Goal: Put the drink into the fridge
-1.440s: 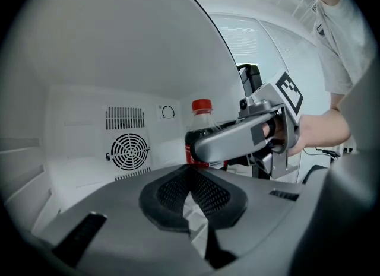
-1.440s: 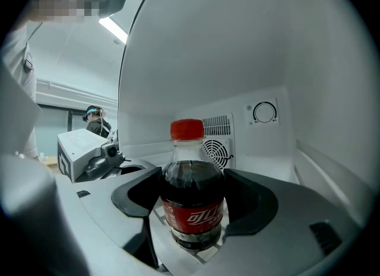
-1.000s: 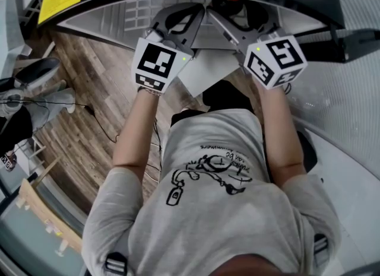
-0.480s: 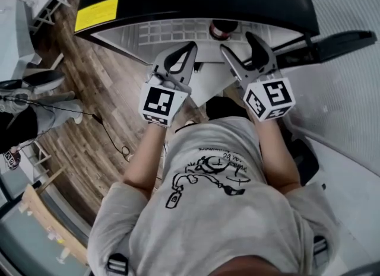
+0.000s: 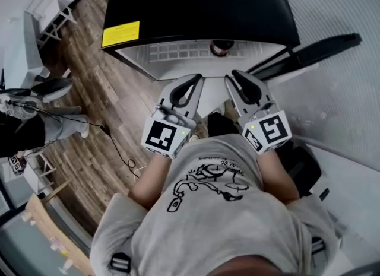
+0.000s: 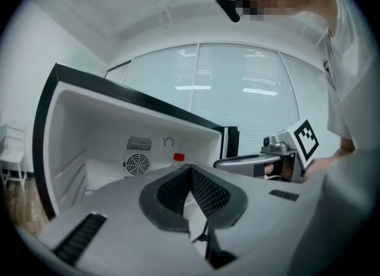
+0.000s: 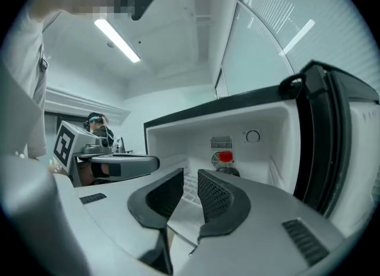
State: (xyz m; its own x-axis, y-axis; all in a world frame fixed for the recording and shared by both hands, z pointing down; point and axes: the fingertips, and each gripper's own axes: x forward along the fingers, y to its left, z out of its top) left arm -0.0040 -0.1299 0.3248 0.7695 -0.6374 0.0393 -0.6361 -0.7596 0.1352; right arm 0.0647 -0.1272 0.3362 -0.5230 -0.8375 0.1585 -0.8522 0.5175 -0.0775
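Black on top and white inside, the fridge (image 5: 196, 8) stands open in front of me, its door (image 5: 323, 46) swung out to my right. The drink (image 7: 225, 158), a bottle with a red cap, is upright on the wire shelf (image 5: 178, 50) deep inside. It is close to the back wall and near the round fan grille (image 6: 137, 164). My left claw (image 6: 190, 170) is clenched, its dark ribbed pads meeting at the tips with nothing caught between them. My right claw (image 7: 190, 175) has just been closing. Its pads now sit near each other with a slim gap left, and nothing is in that gap, so it grasps nothing. Both claws point roughly level at the opening, side by side. Their tips are in front of the fridge's lower lip and apart from the bottle. A yellow label (image 5: 120, 33) sits on the fridge's top near its left corner. Wood floor (image 5: 101, 120) runs off to my left, where another person (image 5: 27, 123) stands.
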